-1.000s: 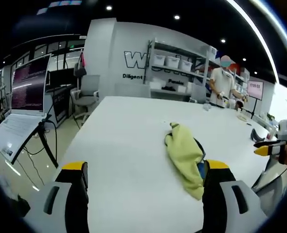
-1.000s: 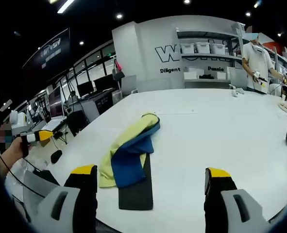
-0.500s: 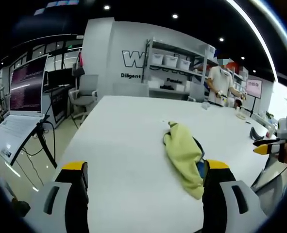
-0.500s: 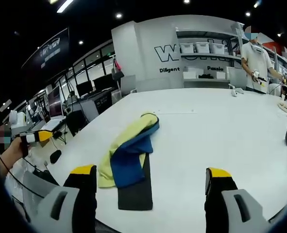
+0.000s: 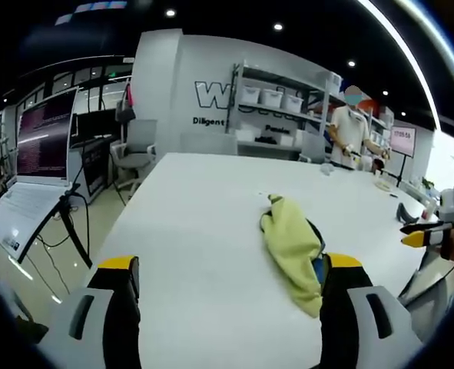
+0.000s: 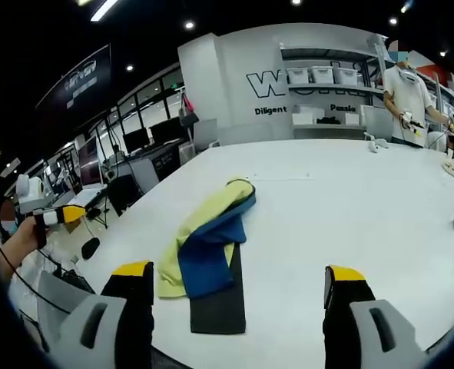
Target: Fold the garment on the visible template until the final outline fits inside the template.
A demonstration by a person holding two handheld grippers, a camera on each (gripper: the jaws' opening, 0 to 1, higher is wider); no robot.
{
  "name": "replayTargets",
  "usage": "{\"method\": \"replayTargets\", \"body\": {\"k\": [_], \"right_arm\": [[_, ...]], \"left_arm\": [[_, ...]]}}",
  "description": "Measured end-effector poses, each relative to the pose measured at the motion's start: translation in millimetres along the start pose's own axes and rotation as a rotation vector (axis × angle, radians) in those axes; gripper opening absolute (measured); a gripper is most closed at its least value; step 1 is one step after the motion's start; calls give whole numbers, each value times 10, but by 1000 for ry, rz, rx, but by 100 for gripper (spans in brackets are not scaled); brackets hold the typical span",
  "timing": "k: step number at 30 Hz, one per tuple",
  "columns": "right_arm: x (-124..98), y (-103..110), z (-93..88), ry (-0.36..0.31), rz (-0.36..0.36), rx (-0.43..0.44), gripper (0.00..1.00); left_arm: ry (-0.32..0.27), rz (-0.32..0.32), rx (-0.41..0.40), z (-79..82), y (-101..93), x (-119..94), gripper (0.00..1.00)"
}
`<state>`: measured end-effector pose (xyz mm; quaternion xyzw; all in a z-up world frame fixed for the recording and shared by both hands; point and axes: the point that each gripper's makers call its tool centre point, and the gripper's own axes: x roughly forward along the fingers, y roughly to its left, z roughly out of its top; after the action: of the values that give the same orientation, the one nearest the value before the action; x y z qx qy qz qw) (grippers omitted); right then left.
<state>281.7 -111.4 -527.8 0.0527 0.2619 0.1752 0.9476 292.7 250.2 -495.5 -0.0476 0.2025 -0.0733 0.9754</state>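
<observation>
Both grippers, left [image 5: 227,265] and right [image 6: 238,269], hover with jaws apart above a white table [image 6: 349,207], where a crumpled yellow-and-blue garment [image 6: 203,238] overlaps a dark rectangular template [image 6: 220,304].

In the right gripper view we see the garment [image 6: 203,242] bunched on the table [image 6: 349,207], lying partly over the template [image 6: 220,304], which sticks out toward us from under it. Our right gripper [image 6: 238,296] sits at the near table edge, jaws apart, garment between them and nearer the left jaw. The left gripper [image 6: 54,217] is off the table's left side. In the left gripper view the garment [image 5: 292,246] lies right of centre, just before the right jaw of the left gripper [image 5: 227,288]. Shelves [image 5: 276,108] stand behind the table, a person [image 5: 349,134] at its far end.
</observation>
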Motion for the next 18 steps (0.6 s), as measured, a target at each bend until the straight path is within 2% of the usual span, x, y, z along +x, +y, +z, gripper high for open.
{"method": "replayTargets", "body": {"k": [18], "right_arm": [[22, 18, 121, -17, -1, 2, 90]], "left_arm": [[-15, -10, 5, 82, 2, 32, 91]]}}
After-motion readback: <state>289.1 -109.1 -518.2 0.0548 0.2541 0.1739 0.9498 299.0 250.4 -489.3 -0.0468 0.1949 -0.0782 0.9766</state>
